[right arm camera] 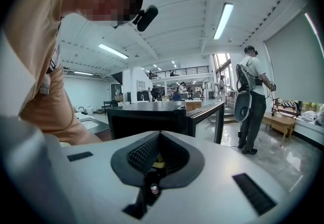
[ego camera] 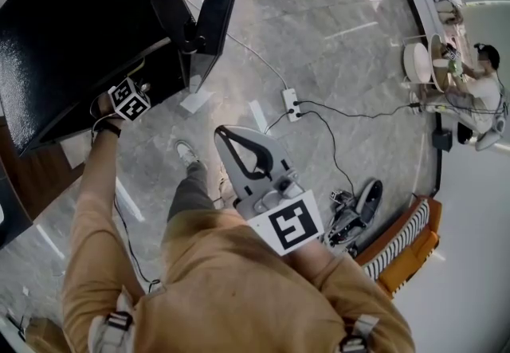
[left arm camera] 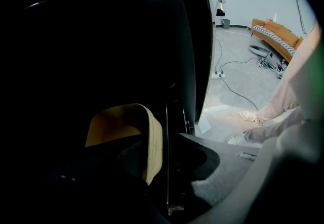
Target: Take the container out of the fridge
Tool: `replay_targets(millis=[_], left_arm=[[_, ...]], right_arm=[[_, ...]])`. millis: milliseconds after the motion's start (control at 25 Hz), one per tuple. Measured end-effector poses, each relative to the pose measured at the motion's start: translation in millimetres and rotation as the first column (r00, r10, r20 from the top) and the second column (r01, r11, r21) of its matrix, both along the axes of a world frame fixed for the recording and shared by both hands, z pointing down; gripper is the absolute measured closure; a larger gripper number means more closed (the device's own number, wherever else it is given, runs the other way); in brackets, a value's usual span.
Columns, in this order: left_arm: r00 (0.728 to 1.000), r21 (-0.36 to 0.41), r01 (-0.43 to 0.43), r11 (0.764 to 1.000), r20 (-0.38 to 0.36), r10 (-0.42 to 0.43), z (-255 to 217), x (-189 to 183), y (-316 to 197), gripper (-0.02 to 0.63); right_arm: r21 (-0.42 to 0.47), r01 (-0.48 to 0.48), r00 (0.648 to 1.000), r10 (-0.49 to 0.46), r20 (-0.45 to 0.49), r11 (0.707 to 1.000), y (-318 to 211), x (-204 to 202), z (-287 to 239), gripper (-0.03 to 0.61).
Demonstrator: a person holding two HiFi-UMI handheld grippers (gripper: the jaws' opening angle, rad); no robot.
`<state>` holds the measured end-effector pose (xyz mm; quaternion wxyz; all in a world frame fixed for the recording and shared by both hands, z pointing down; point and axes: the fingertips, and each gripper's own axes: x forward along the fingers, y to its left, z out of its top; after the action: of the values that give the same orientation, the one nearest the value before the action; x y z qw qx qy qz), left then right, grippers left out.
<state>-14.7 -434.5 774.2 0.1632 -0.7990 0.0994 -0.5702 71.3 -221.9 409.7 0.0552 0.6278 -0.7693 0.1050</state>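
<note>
Left gripper (left arm camera: 169,152): jaws apart. The near wall of the yellow container (left arm camera: 119,124) stands between them. My left jaw is on the inner side of that wall and seems to be touching it, though it is too dark there to be sure. My right jaw stands off the wall with a gap showing. The rest of the container lies toward 9 o'clock of the jaws, inside the dark fridge (ego camera: 72,33).

In the head view my left arm reaches toward 10 o'clock into the fridge. The fridge door (ego camera: 219,1) hangs open at 12 o'clock.

Right gripper (right arm camera: 158,153): jaws together, nothing between them. It is held close to my body, tip pointing toward 11 o'clock in the head view and well apart from the fridge.

Surroundings: a power strip (ego camera: 292,104) with cables lies on the marble floor (ego camera: 335,17) at 1 o'clock of the right gripper. In the right gripper view another person (right arm camera: 251,101) stands at 3 o'clock.
</note>
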Motion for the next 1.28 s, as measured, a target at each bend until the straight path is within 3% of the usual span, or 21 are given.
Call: replay_targets(millis=[800, 1280], left_arm=[[0.999, 0.030, -0.017, 0.999, 0.041, 0.016, 4, 2, -7, 0.563], [1.000, 0.041, -0.006, 0.999, -0.002, 0.006, -5, 2, 4, 0.586]], right_arm=[[-0.001, -0.043, 0.999, 0.043, 0.002, 0.999, 12, 13, 5, 0.578], [0.014, -0.036, 0.999, 0.036, 0.017, 0.999, 19, 14, 1, 0.578]])
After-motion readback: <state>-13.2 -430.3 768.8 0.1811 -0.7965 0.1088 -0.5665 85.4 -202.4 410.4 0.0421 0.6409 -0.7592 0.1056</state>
